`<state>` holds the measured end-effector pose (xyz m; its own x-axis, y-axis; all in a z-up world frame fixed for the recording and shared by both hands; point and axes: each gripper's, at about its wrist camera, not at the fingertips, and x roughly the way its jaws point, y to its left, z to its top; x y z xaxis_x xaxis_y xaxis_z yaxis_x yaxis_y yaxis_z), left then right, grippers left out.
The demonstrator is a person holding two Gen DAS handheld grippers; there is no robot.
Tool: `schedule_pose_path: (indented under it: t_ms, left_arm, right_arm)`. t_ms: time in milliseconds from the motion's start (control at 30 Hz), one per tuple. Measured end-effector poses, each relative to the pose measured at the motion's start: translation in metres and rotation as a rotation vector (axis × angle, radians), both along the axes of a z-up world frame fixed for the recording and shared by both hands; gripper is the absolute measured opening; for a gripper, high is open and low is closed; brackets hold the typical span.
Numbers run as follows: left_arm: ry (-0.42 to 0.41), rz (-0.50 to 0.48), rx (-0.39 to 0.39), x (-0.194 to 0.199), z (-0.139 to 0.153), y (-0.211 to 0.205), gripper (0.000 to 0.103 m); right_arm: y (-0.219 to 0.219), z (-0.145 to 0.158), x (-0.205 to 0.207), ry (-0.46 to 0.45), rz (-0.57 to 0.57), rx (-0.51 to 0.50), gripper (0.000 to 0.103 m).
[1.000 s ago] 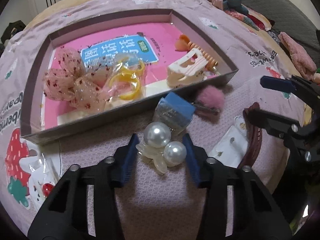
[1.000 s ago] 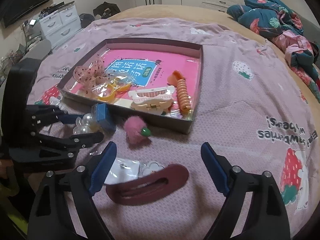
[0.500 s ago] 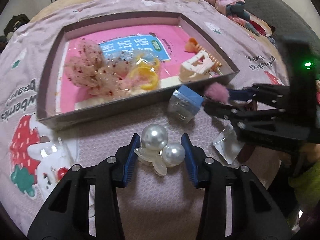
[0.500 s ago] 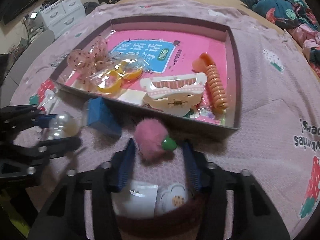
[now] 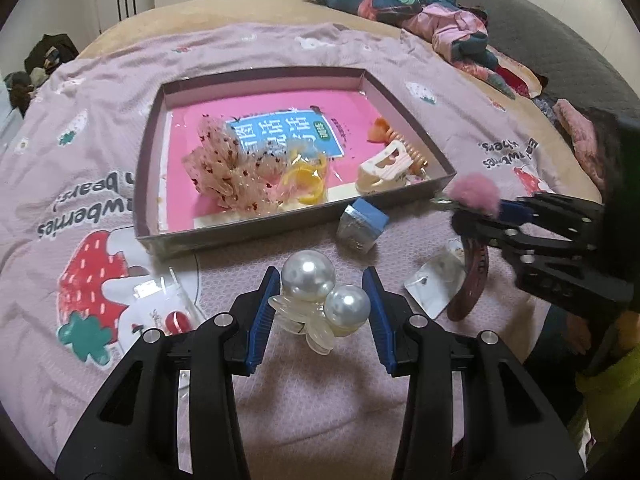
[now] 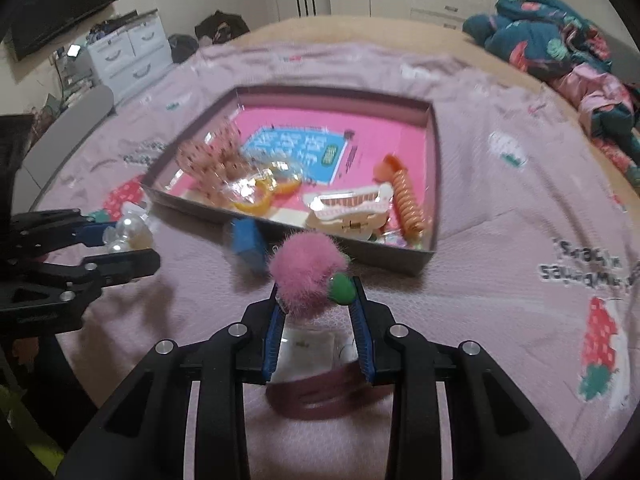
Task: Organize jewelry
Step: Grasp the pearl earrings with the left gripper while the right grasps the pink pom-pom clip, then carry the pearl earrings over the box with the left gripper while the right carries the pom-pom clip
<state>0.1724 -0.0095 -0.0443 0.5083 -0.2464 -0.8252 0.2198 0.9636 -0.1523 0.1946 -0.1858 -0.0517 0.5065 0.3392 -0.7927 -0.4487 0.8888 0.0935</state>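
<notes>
Pearl clip [image 5: 320, 292] sits pinched in the left hand-held gripper [image 5: 322, 306], held above the bedspread [image 5: 240, 48], just short of the box [image 5: 148, 152]. That box already holds a dotted bow [image 5: 224, 168], yellow rings [image 5: 306, 184], a white claw clip [image 5: 384, 168] and an orange spiral [image 6: 406, 196]. Further right, a blue packet [image 5: 364, 220], an earring card [image 5: 434, 284] and a maroon clip [image 5: 470, 284] wait outside. The right hand-held gripper [image 6: 316, 300] is closing on the pink pompom [image 6: 306, 276], pads already squeezing it; roughly half remains, I judge.

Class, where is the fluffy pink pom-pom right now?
The pink pom-pom sits gripped in the right gripper, just in front of the tray's near wall, right of the blue box.
</notes>
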Motion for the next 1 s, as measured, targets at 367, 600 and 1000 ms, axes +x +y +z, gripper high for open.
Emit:
schedule_pose_path:
  t_ms: [367, 600, 1000]
  left_arm:
    - [-0.069, -0.002, -0.017, -0.022, 0.030, -0.005, 0.034]
    - [-0.118, -0.009, -0.026, -0.033, 0.053, -0.006, 0.034]
    - [-0.192, -0.036, -0.027, -0.041, 0.086, -0.012, 0.034]
  right_arm:
    - [-0.005, 0.046, -0.042, -0.106, -0.022, 0.016, 0.030]
    - [-0.009, 0.068, -0.064, -0.150, -0.026, 0.036, 0.030]
    - [-0.018, 0.097, -0.083, -0.210, -0.040, 0.083, 0.030]
